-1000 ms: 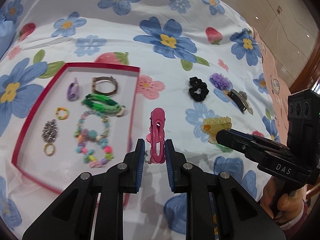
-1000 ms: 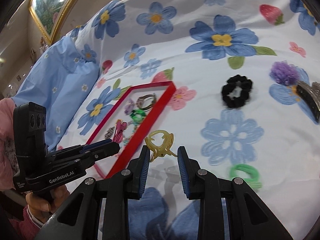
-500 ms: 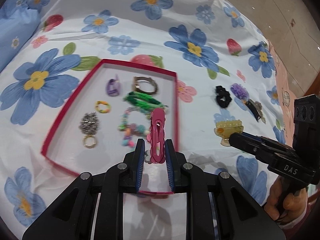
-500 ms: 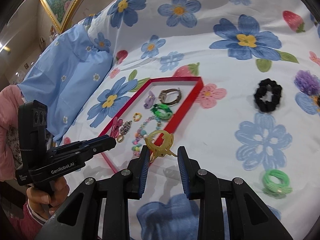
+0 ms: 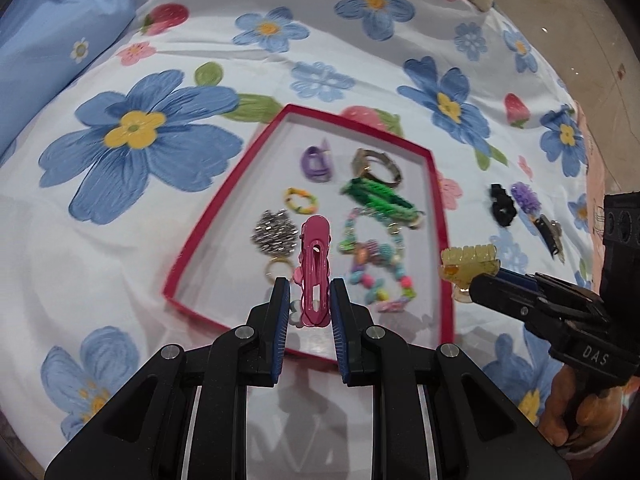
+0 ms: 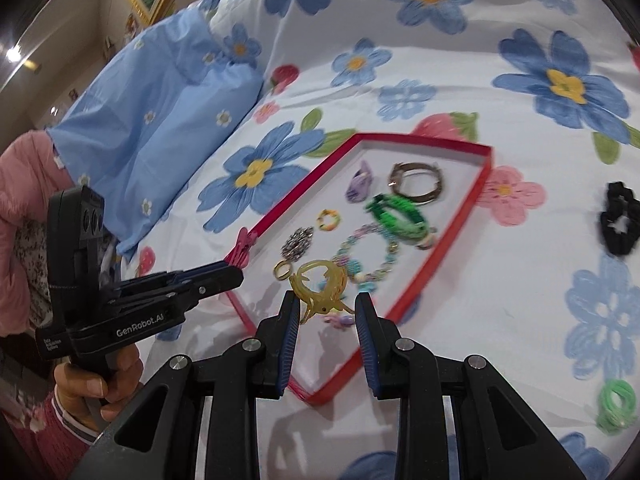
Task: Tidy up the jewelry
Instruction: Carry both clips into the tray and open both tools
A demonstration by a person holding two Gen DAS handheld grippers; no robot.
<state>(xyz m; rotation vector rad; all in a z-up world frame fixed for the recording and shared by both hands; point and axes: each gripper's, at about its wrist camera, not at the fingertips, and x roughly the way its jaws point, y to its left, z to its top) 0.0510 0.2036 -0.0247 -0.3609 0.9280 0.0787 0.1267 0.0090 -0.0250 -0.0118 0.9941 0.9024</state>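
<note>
Both grippers now over red tray [image 5: 436, 216]: left gripper [image 5: 307, 300] pinching pink hair clip [image 5: 315, 268], right gripper [image 6: 326, 312] pinching yellow claw clip [image 6: 322, 286]; release next, likely.

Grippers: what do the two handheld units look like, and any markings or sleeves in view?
Both are matte black with blue ribbed pads and silver pivot screws. The left gripper reads "GenRobot.AI", the right gripper "DAS". A pink sleeve shows behind the left one.

left gripper [image 5: 306, 300]: fingers clamped | right gripper [image 6: 327, 312]: fingers clamped

Left tool [image 5: 307, 300] grips pink clip [image 5: 315, 270] above tray [image 5: 438, 208].
</note>
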